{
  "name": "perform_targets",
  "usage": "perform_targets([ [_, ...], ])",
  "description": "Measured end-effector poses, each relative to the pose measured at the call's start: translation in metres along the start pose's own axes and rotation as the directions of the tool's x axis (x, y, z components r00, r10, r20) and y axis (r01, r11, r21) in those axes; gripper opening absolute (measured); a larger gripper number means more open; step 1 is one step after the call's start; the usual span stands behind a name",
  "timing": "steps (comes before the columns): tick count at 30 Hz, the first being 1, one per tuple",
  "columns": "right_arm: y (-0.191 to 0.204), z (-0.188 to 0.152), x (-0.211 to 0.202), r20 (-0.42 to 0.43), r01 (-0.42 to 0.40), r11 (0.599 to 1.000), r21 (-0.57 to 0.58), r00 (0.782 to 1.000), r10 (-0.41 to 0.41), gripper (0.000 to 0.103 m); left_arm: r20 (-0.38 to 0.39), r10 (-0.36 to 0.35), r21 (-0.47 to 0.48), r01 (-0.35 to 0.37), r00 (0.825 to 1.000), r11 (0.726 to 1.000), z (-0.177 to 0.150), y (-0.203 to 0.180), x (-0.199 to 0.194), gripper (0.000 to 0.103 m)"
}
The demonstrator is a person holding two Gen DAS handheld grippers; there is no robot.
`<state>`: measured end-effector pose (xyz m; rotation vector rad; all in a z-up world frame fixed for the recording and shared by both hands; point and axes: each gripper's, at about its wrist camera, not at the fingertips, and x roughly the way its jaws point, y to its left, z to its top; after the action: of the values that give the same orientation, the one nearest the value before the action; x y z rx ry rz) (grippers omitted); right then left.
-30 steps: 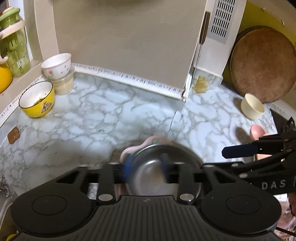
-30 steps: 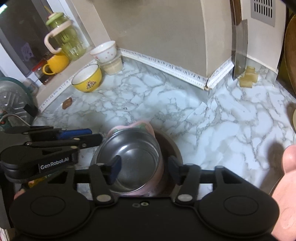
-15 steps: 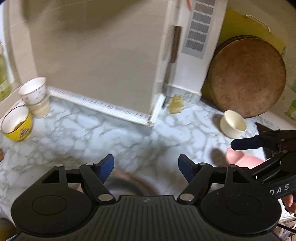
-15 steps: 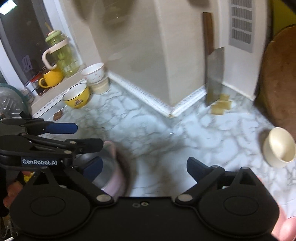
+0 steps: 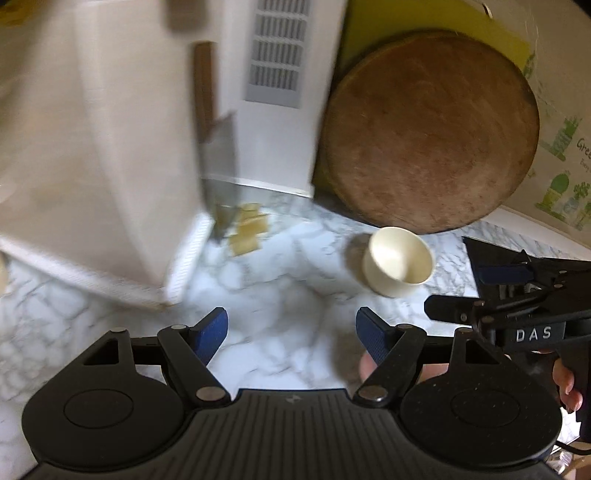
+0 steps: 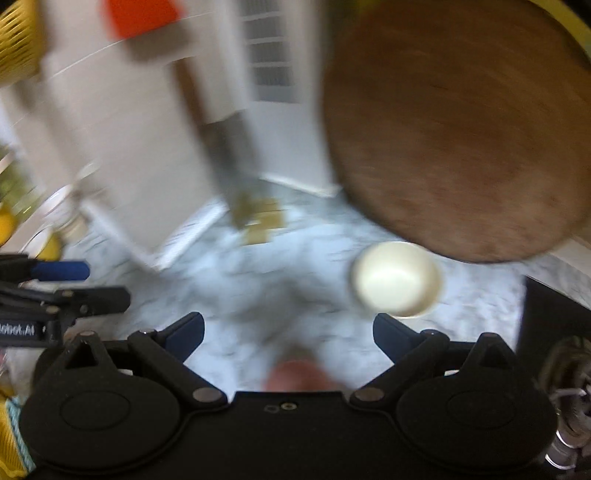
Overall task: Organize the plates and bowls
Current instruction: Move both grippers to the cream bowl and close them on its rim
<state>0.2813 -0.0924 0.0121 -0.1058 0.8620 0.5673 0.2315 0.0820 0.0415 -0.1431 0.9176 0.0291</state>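
Left gripper: the black two-finger left gripper (image 5: 291, 334) with blue pads hangs over the white marble-patterned counter (image 5: 266, 291), jaws spread wide, nothing between them, released.
Right gripper: the black two-finger right gripper (image 6: 288, 332) with dark blue pads is also spread wide and empty over bare counter; its view is heavily blurred.
Grippers together: each shows in the other's view, the right one at the right edge of the left view, the left one at the left edge of the right view, side by side and apart.
Task item: a small cream round bowl (image 5: 399, 266) stands upright on the counter, ahead and to the right of both grippers, touched by neither.
Bowl's neighbour: just behind the bowl a large round brown wooden cutting board (image 5: 428, 133) leans against the wall, with a yellow-green flat board (image 5: 373, 29) behind it.
Bowl in right view: it lies just beyond the right finger's tip, not between the jaws.
Wall corner: a beige tiled wall corner (image 5: 122, 147) juts out onto the counter at left.
Cleaver: a steel cleaver with a dark wooden handle (image 5: 218, 155) stands against the wall beside the corner, blade down.
Vent: a white slatted vent grille (image 5: 277, 55) sits in the wall above the cleaver.
Small pieces: pale yellow flat squares (image 5: 251, 229) lie on the counter at the cleaver's foot; what they are I cannot tell.
Person: a fingertip shows below the right gripper's jaws in the right view.
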Motion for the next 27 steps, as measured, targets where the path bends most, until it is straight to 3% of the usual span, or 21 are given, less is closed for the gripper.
perform_targets([
  [10,-0.087,0.014,0.032,-0.022,0.13,0.982,0.134,0.991,-0.129,0.091,-0.066,0.025,0.082,-0.02,0.997,0.996,0.045,-0.067,0.079,0.076],
  [15,-0.108,0.022,0.055,-0.063,0.134,0.98,0.144,0.99,-0.126,0.091,-0.116,0.016,0.079,-0.007,0.993,0.997,0.061,-0.087,0.115,0.076],
  [27,-0.147,0.03,0.108,-0.148,0.187,0.962,0.2,0.976,-0.16,0.074,-0.192,0.018,0.063,-0.006,0.981,0.998,0.072,-0.108,0.191,0.075],
])
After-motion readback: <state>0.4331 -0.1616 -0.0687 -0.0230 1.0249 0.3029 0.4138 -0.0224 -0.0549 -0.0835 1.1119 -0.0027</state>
